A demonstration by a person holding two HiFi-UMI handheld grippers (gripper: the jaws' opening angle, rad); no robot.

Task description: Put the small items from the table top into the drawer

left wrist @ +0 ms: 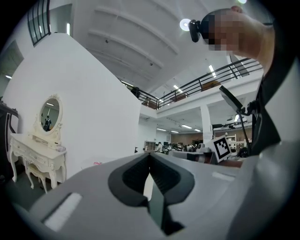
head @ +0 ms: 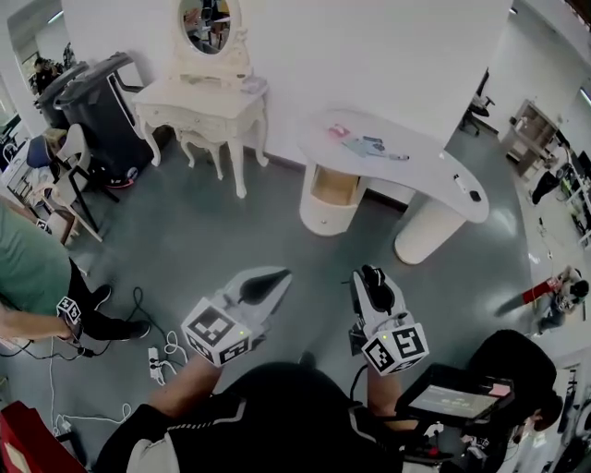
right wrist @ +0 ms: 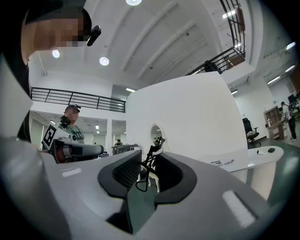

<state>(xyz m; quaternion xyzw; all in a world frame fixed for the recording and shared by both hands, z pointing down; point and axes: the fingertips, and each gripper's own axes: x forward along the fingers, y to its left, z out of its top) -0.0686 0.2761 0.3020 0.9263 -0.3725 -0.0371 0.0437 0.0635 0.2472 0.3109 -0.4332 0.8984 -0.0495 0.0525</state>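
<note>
1. The right hand-held gripper [right wrist: 148,152] is clamped on a black eyelash curler [right wrist: 149,165]. The curler leans slightly between the pads, its loop handle nearest the camera.
2. The left hand-held gripper [left wrist: 150,155] carries nothing, and its jaws are together with the tips touching.
3. The person holds both grippers out level over the grey floor [head: 203,240], well apart from the white curved bench [head: 434,175].
4. Small items lie on the bench top. A pink piece [head: 338,131], a bluish cluster [head: 367,145] and a pen-like stick [head: 398,157] sit toward the end at the head view's left. A small white object [head: 459,183] and a small black one [head: 474,195] sit near the other end.
5. The drawer [head: 328,199], in the bench pedestal on the head view's left, stands pulled open and shows a tan interior. What it holds is too small to tell.
6. A cream dressing table [head: 199,102] with an oval mirror [head: 206,23] stands against the wall to the left of the bench.
</note>
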